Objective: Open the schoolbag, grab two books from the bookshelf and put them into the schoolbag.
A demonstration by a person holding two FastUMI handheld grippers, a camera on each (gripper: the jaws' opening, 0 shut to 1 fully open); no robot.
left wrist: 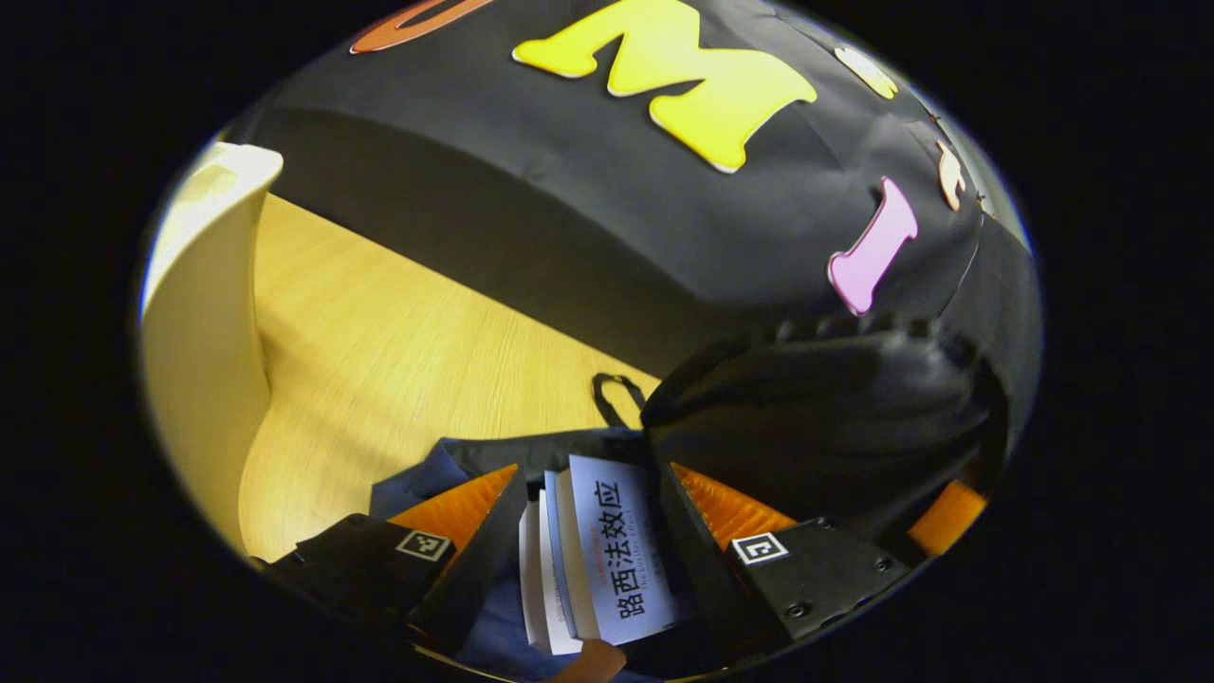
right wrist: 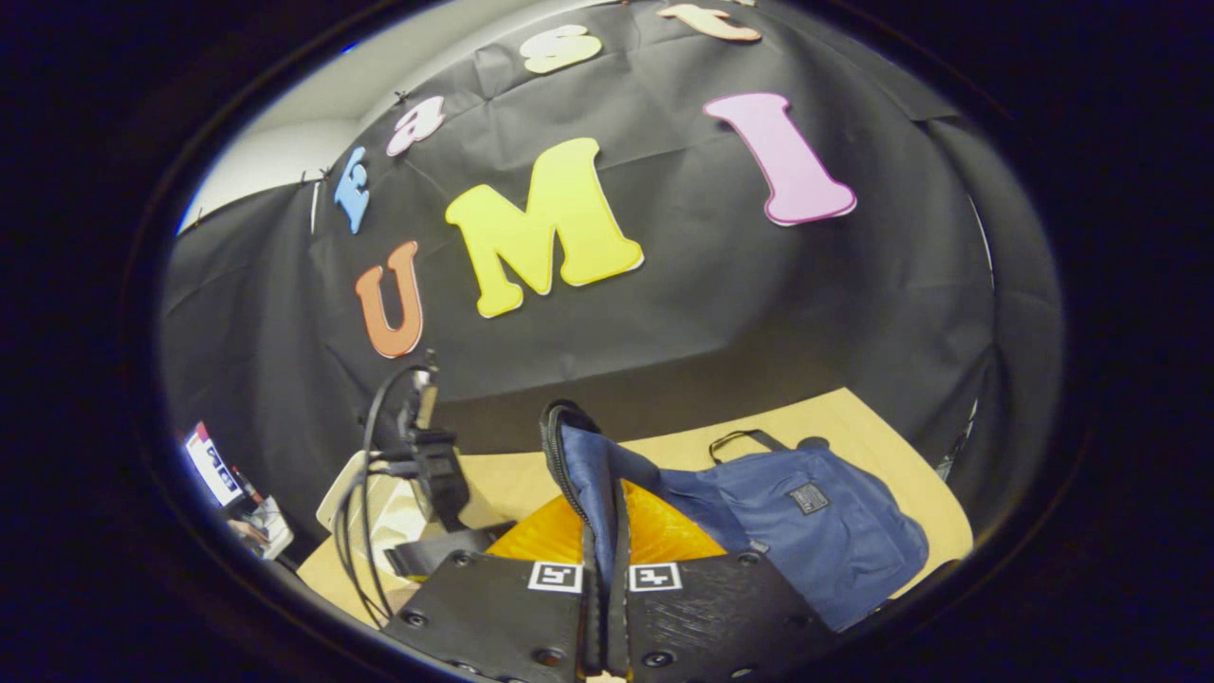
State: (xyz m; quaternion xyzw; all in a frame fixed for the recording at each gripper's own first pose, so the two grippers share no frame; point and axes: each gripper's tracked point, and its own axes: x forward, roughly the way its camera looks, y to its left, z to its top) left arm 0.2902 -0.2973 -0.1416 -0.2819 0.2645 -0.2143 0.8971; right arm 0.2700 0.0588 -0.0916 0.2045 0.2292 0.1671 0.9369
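While the left claw point(left wrist: 579, 560) clamps two stiff books point(left wrist: 593, 569) by their edges, the right claw point(right wrist: 604, 607), at six o'clock, pinches the limp schoolbag point(right wrist: 797, 531) flap.

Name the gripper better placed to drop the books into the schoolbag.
Left: the left gripper is shut on the books above the schoolbag; the right gripper is pinching the bag's edge.

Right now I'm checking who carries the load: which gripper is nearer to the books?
Left. The left gripper has its fingers on either side of the books, over the schoolbag. The right gripper is shut on the schoolbag's edge, holding it up.
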